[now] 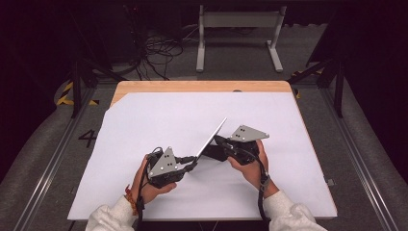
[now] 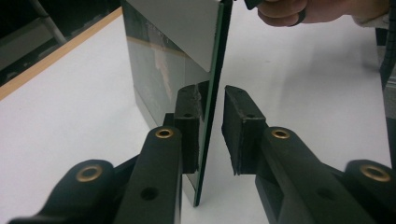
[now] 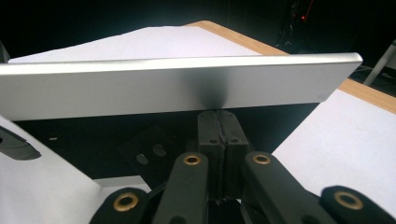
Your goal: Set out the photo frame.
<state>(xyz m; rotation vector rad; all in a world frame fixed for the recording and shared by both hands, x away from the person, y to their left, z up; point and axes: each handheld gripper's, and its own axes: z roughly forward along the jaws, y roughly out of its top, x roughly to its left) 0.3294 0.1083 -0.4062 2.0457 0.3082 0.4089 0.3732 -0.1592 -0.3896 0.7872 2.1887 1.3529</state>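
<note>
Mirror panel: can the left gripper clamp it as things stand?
Probably yes. The panel's thin edge already sits between the left gripper's pads, one touching, the other just clear. The right gripper holds it up.

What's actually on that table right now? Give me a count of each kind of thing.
Thin silver metal plate, held up on edge between both tools: 1
Black two-jaw grippers, left gripper and right gripper: 2
Large white paper sheet covering the wooden table: 1
Total: 4
</note>
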